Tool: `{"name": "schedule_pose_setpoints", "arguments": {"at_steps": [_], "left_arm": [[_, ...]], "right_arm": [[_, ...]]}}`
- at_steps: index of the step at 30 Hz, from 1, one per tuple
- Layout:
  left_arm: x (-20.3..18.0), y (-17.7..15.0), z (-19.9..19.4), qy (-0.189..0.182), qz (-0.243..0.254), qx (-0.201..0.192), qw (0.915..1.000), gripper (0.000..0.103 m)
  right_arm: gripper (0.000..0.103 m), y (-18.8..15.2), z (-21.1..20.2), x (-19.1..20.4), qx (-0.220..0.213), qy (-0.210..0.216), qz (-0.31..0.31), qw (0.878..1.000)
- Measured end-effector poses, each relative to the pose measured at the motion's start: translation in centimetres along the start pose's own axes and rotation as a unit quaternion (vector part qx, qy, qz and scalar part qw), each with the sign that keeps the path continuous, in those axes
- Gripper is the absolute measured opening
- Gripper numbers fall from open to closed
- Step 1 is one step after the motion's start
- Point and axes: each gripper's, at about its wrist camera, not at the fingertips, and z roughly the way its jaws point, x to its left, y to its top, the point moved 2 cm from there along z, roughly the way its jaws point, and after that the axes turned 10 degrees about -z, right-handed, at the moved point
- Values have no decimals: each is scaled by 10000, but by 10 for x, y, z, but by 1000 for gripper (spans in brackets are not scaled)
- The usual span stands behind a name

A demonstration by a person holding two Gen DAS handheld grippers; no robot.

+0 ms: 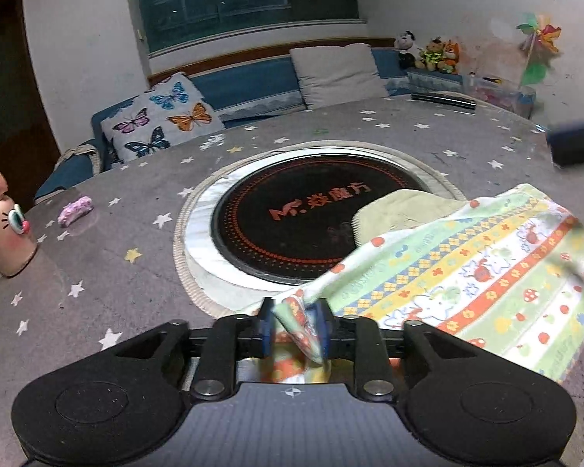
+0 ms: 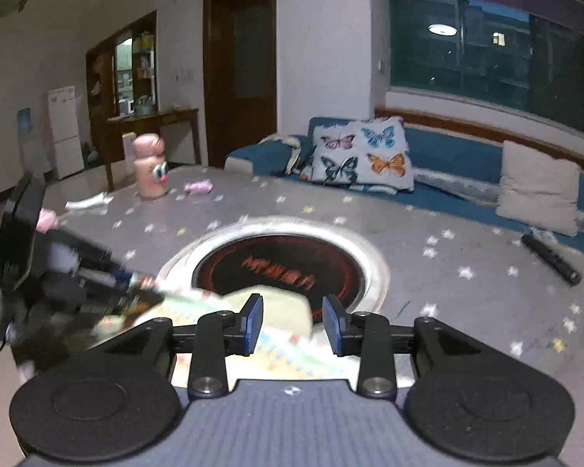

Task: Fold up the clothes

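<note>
Left-wrist view, left to right: pink bottle (image 1: 4,225) at 9 o'clock on the star-print table (image 1: 109,272); small pink lump (image 1: 75,206) near it at 10 o'clock; butterfly cushion (image 1: 161,120) on the blue sofa (image 1: 249,85) behind; round black hob (image 1: 315,222) set in the table's centre. Left gripper (image 1: 295,329) at 6 o'clock, jaws partly apart, a bunched corner of the patterned cloth (image 1: 467,272) between them, lying against the right pad; whether pinched, cannot tell. The cloth spread from there toward 3 o'clock across the table and over the hob's edge, with a pale green layer (image 1: 401,210) showing at its far side. Plush toys (image 1: 428,52) and a pinwheel (image 1: 539,46) at 1 o'clock. Right-wrist view: left gripper blurred at 9 o'clock; right gripper (image 2: 292,325) at 6 o'clock, jaws partly apart, nothing between the pads, above the cloth; black tube (image 2: 551,260) at 3 o'clock.
</note>
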Motion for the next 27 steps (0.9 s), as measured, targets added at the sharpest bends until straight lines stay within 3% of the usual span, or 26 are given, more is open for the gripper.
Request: {"name": "schedule_pose_setpoints", "arguments": {"at_steps": [4,7,8,10,11,15,18,23,27], "left_arm": [[7,3,4,214,-83,33,9997,45],[11,3,6,295,-100,35,9995,48],[11,3,7,316,-96,30,9995,48],[11,3,9,414,-32,20,9991,48],[11,3,11,440,-18,19,9990,49],[12,8,11,612,-19,-93,9981,50],[13,16,5,656,-157,-171,9976,48],[-7,25,-13,59,-144,-316,9994,47],[-30,27,-6,-463,-68,-112,9988,45]], "right_arm": [[32,-29,28,-7,373,37,502,9980],[30,-47,45,-18,621,-67,834,9946],[26,-55,49,-21,686,-168,867,9937],[5,-65,52,-28,725,-451,864,9926],[2,-67,51,-34,722,-522,983,9912],[4,-58,47,-37,703,-747,1042,9893],[4,-45,42,-27,537,-492,870,9935],[5,-30,56,-7,518,-48,619,9967],[6,-22,74,5,613,164,494,9968]]}}
